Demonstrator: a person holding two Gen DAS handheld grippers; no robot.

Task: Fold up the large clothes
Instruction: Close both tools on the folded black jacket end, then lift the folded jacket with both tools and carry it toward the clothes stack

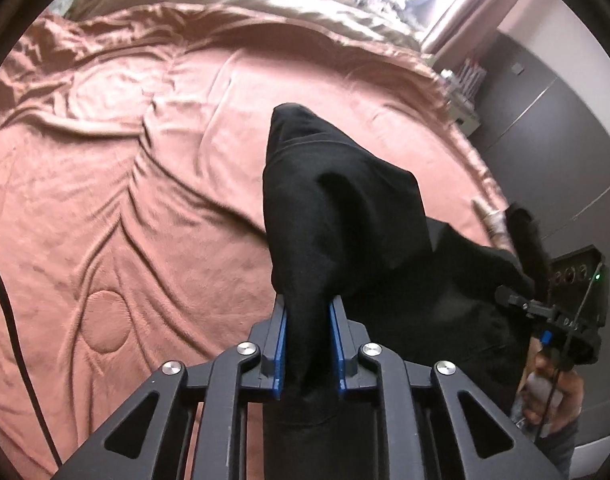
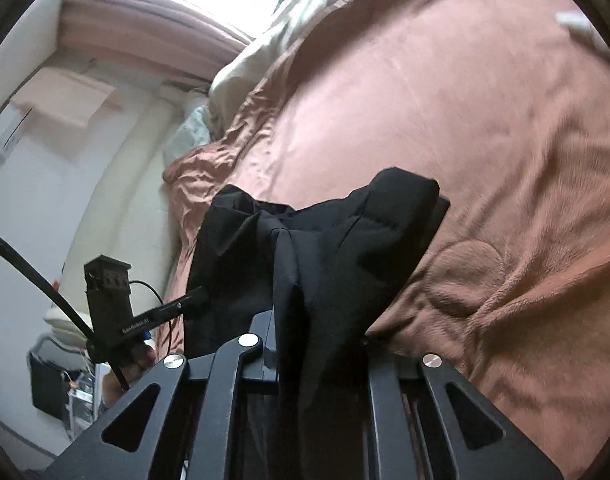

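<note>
The left gripper (image 1: 309, 328) has its jaws clamped on a bunched wad of the black garment (image 1: 345, 216), blue pads pressing it from both sides. The right gripper (image 2: 305, 344) is harder to read: its pads are buried under cloth, but the jaws look nearly together with a fold of the garment (image 2: 317, 248) running between them, so I judge it gripped. The garment hangs between the two grippers, raised off the pink blanket (image 1: 145, 184) near the bed's side edge. Both grips hold thick bunches rather than clean corners, so a layer could slide out as the cloth is spread. Slack might snag the other gripper's body, and the hanging part could drag off the bed's edge.
</note>
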